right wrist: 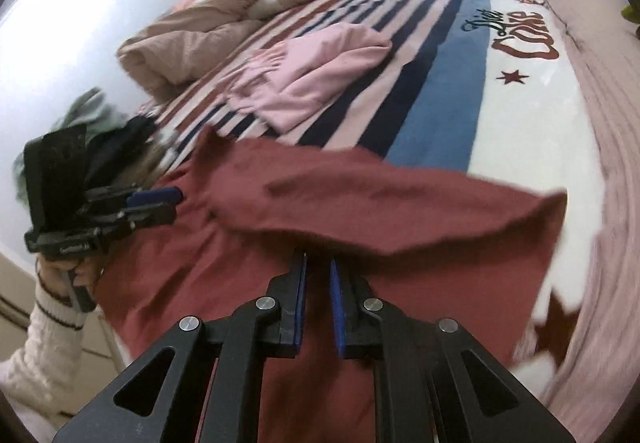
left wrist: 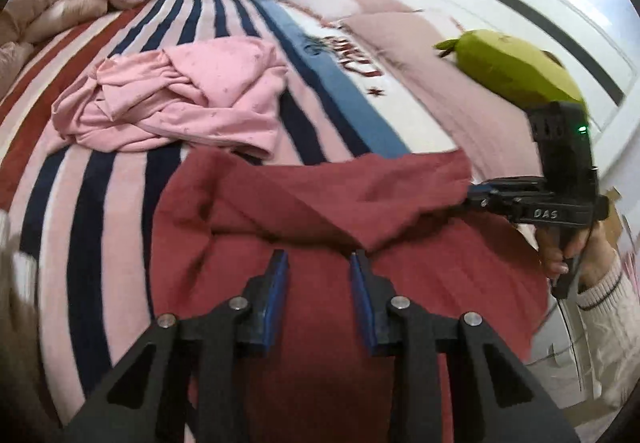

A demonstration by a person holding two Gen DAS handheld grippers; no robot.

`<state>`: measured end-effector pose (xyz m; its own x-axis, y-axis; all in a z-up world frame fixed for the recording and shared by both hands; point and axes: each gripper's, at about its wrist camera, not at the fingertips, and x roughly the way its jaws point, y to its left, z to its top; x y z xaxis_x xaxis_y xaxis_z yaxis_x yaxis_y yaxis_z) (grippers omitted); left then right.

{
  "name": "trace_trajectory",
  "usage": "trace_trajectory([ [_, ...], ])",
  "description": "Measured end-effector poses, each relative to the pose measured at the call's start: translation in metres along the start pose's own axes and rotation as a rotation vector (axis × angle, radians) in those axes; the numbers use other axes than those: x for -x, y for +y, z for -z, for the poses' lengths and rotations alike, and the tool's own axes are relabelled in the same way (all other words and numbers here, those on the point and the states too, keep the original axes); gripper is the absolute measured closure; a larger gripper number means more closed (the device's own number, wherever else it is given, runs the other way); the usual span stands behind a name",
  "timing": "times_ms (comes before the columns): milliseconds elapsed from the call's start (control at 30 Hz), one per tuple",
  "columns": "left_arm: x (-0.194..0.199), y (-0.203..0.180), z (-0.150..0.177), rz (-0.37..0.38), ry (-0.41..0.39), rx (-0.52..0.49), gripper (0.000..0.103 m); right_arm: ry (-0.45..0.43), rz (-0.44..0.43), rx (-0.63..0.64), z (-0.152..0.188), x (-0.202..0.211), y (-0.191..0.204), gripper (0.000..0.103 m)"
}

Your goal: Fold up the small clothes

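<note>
Left gripper (left wrist: 319, 257), nearest me: jaws apart, nothing between them. Right gripper (right wrist: 318, 263): narrow gap, empty. Dark red garment (left wrist: 320, 195): on striped blanket (left wrist: 100, 171), near edge, folded band running left-right. Pink garment (left wrist: 172, 99): farther off.

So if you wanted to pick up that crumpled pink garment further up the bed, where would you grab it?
Probably the pink garment is best taken by the raised ridge of folds in its middle, coming down from above. It lies bunched on the striped blanket, so those standing creases give the fingers something to pinch; its flat edges hug the blanket.
</note>
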<state>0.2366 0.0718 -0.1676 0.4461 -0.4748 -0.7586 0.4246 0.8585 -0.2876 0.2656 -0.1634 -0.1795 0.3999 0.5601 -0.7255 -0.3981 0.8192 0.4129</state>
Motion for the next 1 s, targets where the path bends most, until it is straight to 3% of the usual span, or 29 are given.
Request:
trace_trajectory([
  [133, -0.015, 0.027, -0.025, -0.096, -0.035, 0.063, 0.075, -0.023, 0.083, -0.079, -0.023, -0.007, -0.027, 0.097],
  [233, -0.026, 0.057, -0.035, -0.229, -0.042, 0.151, 0.075, -0.023, 0.149, -0.135, -0.029, -0.013, -0.048, 0.096],
  [300, -0.030, 0.073, -0.037, -0.255, -0.043, 0.187, 0.075, -0.023, 0.182, -0.149, -0.032, -0.015, -0.056, 0.096],
  [400, -0.023, 0.083, -0.033, -0.220, -0.067, 0.232, 0.070, -0.043, 0.208, -0.151, -0.028, -0.010, -0.062, 0.097],
  [467, -0.009, 0.077, -0.027, -0.212, -0.085, 0.225, 0.052, -0.059, 0.219, -0.138, -0.024, 0.001, -0.058, 0.096],
  [533, 0.010, 0.061, -0.018, -0.196, -0.120, 0.189, 0.047, -0.083, 0.190, -0.123, -0.017, 0.014, -0.049, 0.092],
  [633, 0.045, 0.036, 0.002, -0.139, -0.165, 0.172, 0.034, -0.122, 0.131, -0.040, 0.004, 0.042, -0.011, 0.091],
  [833, 0.106, -0.005, 0.074, -0.078, -0.242, 0.194, 0.023, -0.169, 0.031, 0.092, 0.070, 0.071, 0.074, 0.091],
  [1000, 0.116, -0.016, 0.129, -0.098, -0.229, 0.248, 0.016, -0.212, 0.042, 0.161, 0.115, 0.062, 0.124, 0.091],
])
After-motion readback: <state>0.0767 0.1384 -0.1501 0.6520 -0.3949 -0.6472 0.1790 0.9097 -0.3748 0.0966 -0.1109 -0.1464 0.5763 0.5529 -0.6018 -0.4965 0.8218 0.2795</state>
